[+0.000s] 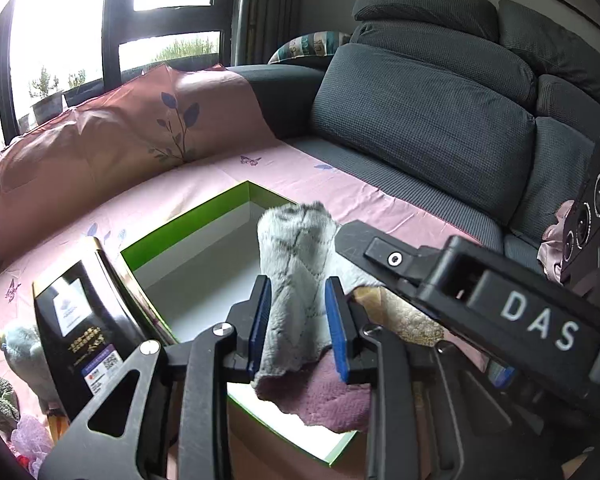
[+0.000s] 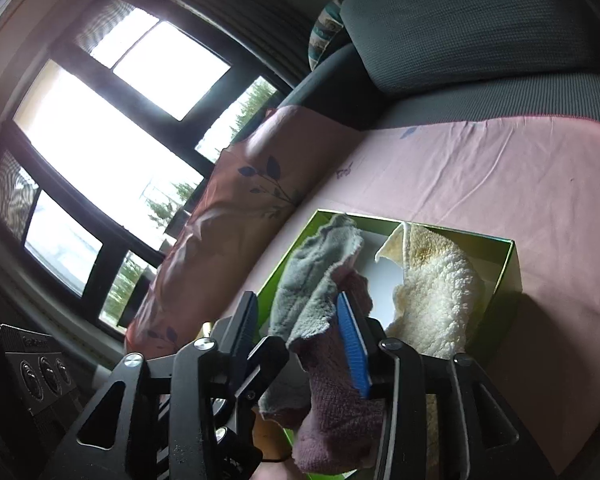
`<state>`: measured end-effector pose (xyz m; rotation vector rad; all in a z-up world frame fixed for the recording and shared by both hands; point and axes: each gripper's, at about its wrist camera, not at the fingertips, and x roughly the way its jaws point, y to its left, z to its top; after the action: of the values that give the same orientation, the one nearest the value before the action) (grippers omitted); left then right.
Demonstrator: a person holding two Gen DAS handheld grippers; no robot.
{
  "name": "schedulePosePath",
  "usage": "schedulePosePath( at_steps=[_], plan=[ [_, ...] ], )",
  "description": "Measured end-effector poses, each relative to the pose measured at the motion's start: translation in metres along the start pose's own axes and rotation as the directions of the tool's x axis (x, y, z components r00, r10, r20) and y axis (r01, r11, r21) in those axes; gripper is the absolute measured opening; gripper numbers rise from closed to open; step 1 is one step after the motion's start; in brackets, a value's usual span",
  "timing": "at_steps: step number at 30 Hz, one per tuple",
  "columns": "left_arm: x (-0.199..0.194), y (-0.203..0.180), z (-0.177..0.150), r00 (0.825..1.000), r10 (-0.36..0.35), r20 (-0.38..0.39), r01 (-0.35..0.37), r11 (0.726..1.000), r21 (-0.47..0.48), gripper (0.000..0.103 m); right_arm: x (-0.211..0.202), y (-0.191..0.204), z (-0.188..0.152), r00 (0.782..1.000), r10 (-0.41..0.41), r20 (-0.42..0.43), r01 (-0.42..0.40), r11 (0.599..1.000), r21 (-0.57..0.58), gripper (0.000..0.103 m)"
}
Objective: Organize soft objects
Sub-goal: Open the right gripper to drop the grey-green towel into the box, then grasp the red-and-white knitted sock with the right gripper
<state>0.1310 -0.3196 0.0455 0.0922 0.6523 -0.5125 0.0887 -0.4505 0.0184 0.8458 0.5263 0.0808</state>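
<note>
A grey fluffy cloth stands rolled between the blue pads of my left gripper, which is shut on it above the green box with a white inside. A mauve cloth hangs under the grey one, over the box's near edge. In the right wrist view my right gripper is open. The grey cloth and the mauve cloth lie between its jaws against the blue right pad, with a gap to the left finger. A cream fleece cloth lies in the green box.
The box sits on a pink sheet over a grey sofa. A black gift box leans at its left side, with plush toys beyond. A leaf-print pink pillow lines the window side. The right gripper's housing crosses close by.
</note>
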Motion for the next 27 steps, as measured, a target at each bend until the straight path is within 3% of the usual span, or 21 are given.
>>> schedulePosePath(
  at_steps=[1,6,13,19,21,27],
  plan=[
    [-0.008,0.003,0.000,1.000,0.011,0.012,-0.011,1.000,0.000,0.032,-0.005,0.004,0.000,1.000,0.020,0.012,-0.020,1.000,-0.015,0.067],
    [-0.056,0.026,-0.002,0.996,0.033,0.083,-0.029,0.998,-0.051,0.044,-0.025,0.032,-0.001,0.995,0.097,0.038,-0.094,0.993,-0.075,0.076],
    [-0.125,0.082,-0.019,0.979,0.175,0.101,-0.152,0.966,-0.208,0.054,-0.033,0.080,-0.015,0.984,0.180,-0.006,-0.178,0.967,-0.183,0.085],
    [-0.175,0.136,-0.059,0.949,0.300,0.092,-0.251,0.900,-0.355,0.070,-0.023,0.126,-0.045,0.949,0.278,-0.147,-0.308,0.915,-0.262,0.086],
    [-0.183,0.154,-0.081,0.938,0.340,0.068,-0.289,0.875,-0.389,0.070,-0.017,0.139,-0.058,0.938,0.283,-0.200,-0.333,0.897,-0.291,0.089],
    [-0.191,0.211,-0.152,0.926,0.376,-0.039,-0.329,0.753,-0.570,0.070,0.010,0.170,-0.100,0.907,0.225,-0.355,-0.354,0.864,-0.357,0.089]
  ],
)
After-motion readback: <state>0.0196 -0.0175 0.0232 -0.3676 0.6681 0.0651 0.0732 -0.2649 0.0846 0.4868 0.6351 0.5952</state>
